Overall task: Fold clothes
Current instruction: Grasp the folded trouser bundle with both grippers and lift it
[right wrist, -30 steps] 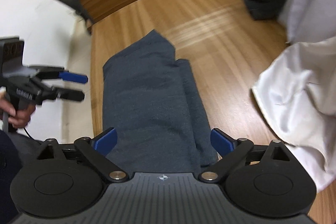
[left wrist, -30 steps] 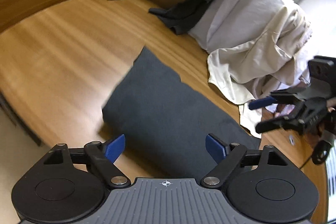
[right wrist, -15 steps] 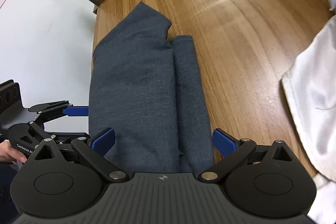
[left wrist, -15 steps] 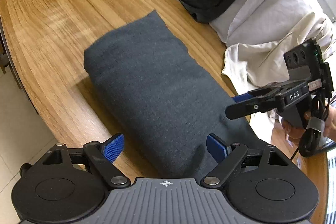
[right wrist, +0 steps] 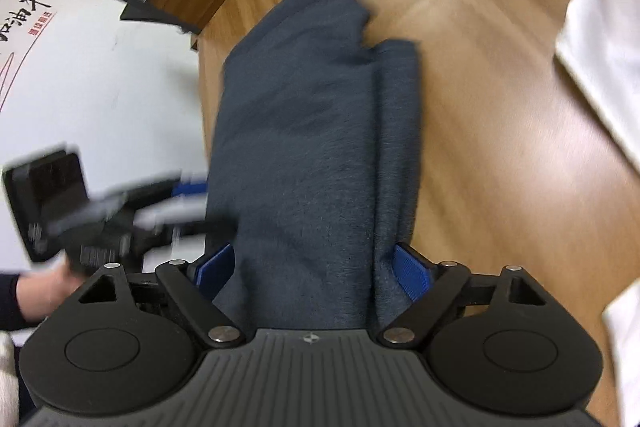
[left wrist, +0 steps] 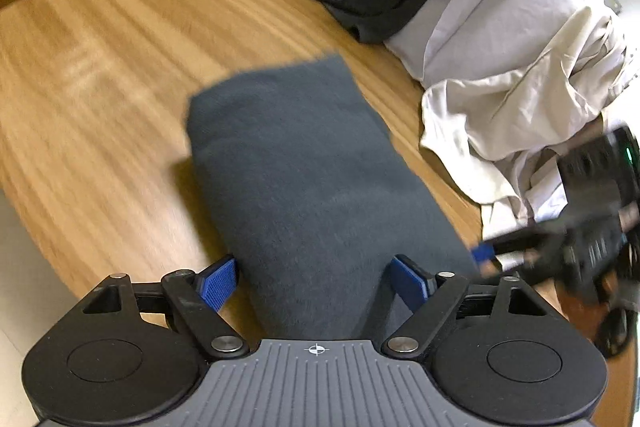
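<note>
- Left wrist: left claw (left wrist: 314,277) wide open, straddling near end of folded dark grey garment (left wrist: 308,163), nothing gripped. Garment flat on wooden worktop (left wrist: 100,75), by its near edge. Pile of pale clothes (left wrist: 516,67) toward far right corner.
- Right wrist: right claw (right wrist: 314,273) wide, jaws just been closing, same garment between pads, grip not confirmed.

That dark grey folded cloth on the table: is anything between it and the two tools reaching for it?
Nothing visible. The folded cloth lies bare on the wooden table, and its near end already sits between the open fingers of the left tool and the right tool. The pale clothes pile lies off to one side.
</note>
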Action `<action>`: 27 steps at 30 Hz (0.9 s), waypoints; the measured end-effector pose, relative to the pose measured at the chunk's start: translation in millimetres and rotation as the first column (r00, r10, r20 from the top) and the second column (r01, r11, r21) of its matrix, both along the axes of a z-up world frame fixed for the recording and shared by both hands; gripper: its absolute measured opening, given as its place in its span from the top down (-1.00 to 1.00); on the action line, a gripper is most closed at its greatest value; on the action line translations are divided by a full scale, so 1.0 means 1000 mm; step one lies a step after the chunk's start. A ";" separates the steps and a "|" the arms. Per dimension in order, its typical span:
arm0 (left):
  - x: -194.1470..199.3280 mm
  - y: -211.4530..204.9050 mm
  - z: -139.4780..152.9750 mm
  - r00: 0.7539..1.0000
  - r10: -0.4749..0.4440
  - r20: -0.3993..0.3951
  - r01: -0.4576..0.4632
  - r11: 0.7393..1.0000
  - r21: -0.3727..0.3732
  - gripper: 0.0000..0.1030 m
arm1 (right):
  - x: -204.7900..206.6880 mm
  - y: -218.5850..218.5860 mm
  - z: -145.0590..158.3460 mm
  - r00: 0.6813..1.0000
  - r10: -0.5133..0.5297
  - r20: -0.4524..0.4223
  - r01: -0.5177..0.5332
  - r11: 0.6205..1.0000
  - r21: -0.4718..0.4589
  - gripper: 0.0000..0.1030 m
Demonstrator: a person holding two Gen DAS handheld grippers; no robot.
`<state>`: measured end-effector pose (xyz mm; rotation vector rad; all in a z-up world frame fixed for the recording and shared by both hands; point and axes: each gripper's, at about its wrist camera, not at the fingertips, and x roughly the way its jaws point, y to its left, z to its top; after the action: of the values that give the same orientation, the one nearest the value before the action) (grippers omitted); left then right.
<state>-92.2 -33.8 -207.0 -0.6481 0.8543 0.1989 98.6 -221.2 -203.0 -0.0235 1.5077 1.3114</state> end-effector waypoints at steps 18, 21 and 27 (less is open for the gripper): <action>0.005 0.009 -0.019 0.989 -0.142 -0.037 0.135 0.980 -0.144 -0.67 | 0.004 -0.005 -0.014 0.976 -0.203 -0.077 0.206 0.977 0.046 -0.51; 0.006 0.002 -0.018 0.988 -0.152 -0.035 0.147 0.983 -0.111 -0.63 | -0.002 0.002 -0.013 0.974 -0.220 -0.047 0.221 0.975 0.022 -0.26; 0.020 0.000 0.003 0.976 -0.219 -0.002 0.219 0.973 -0.067 -0.14 | -0.020 -0.028 0.003 0.919 -0.393 -0.021 0.393 0.919 0.029 0.12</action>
<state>-72.2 -33.5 -204.4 -0.6104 0.9374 -0.0263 78.5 -248.8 -200.3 0.2978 1.4127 1.0106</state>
